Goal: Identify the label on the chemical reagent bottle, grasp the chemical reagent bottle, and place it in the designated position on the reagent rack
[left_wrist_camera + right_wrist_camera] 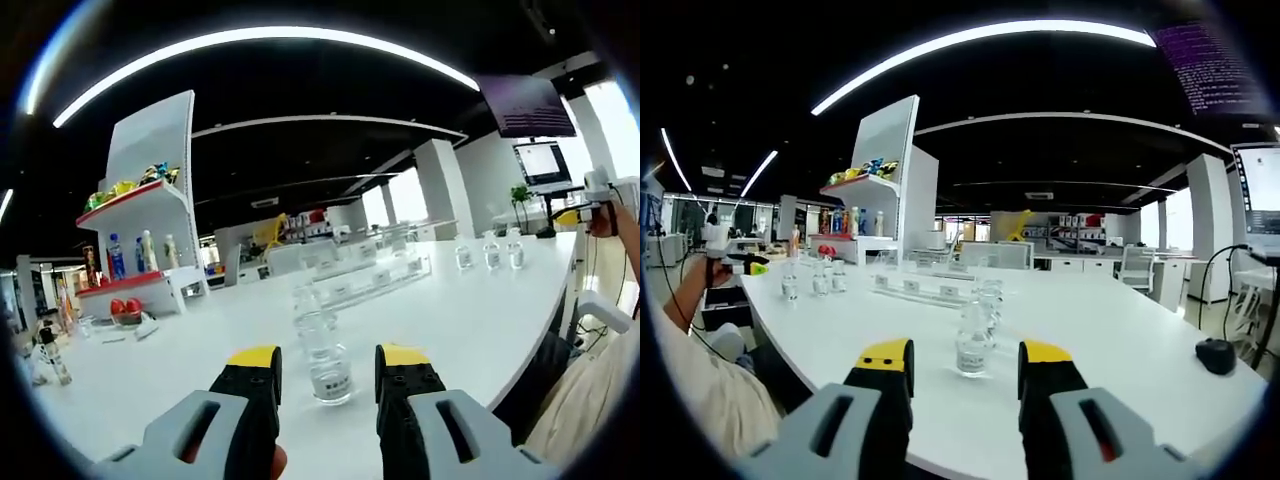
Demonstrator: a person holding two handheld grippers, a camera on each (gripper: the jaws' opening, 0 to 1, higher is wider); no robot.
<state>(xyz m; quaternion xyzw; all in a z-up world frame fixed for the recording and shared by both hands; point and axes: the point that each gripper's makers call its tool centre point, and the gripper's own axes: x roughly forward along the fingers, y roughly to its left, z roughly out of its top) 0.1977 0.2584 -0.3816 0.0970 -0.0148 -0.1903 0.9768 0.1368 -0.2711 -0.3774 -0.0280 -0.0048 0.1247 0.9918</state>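
Observation:
In the left gripper view, a small clear glass reagent bottle (pixel 331 383) with a white label stands on the white table (pixel 470 320). It sits in the gap between my left gripper's (pixel 330 356) yellow-tipped jaws, which are open and not touching it. A second clear bottle (pixel 312 318) stands just behind it. Farther back lies the clear acrylic reagent rack (pixel 372 272). My right gripper (pixel 965 352) is open as well, with a labelled bottle (pixel 973 338) standing between its tips and another bottle (pixel 991 298) behind. The rack (pixel 925 291) lies beyond.
Three more bottles (pixel 490 255) stand far right, near a hand holding the other gripper (pixel 603 190). In the right gripper view, three bottles (pixel 815 280) stand at the left. A white display shelf (pixel 150 215) with drinks, a monitor (pixel 545 162) and a mouse (pixel 1217 354) are around.

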